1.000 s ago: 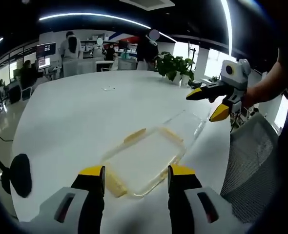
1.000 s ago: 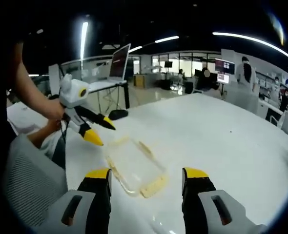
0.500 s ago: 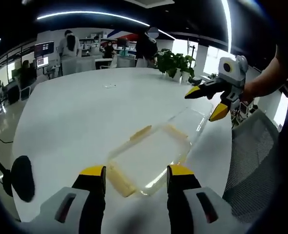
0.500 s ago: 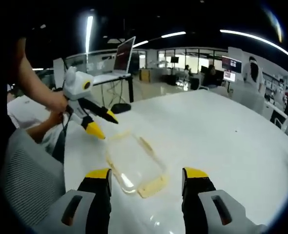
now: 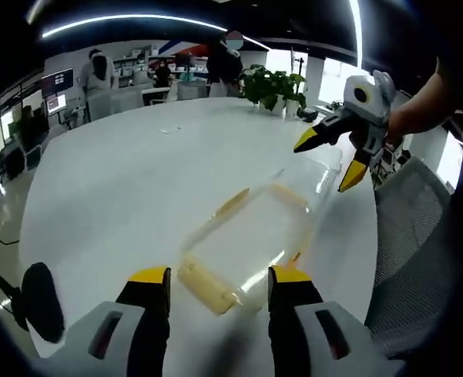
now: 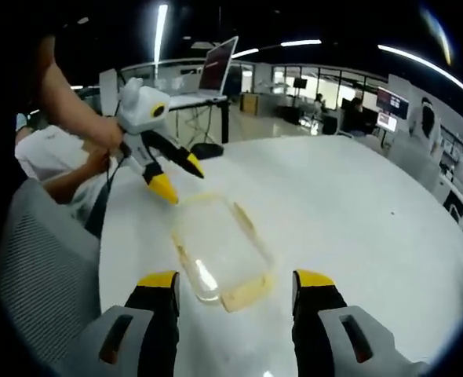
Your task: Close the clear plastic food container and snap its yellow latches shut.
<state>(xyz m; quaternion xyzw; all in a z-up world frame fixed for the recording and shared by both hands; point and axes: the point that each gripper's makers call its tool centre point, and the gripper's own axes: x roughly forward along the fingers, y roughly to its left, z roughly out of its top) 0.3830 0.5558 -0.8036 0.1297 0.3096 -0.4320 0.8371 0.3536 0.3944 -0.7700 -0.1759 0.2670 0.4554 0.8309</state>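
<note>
On the white round table [image 5: 114, 188], near edge, we see the clear rectangular plastic container w/ yellow latches [image 5: 251, 236] [image 6: 220, 255], our left gripper [image 5: 218, 279] [image 6: 171, 179] & right gripper [image 6: 235, 283] [image 5: 329, 161] both w/ jaws apart, holding nothing.

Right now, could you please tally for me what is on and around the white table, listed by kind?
Clear plastic containers: 1
Yellow latches I can make out on it: 3, namely the end one and two along the sides
Two-jaw grippers, both open: 2, left gripper, right gripper
Potted plants: 1
Mesh chairs: 1
Total: 8
</note>
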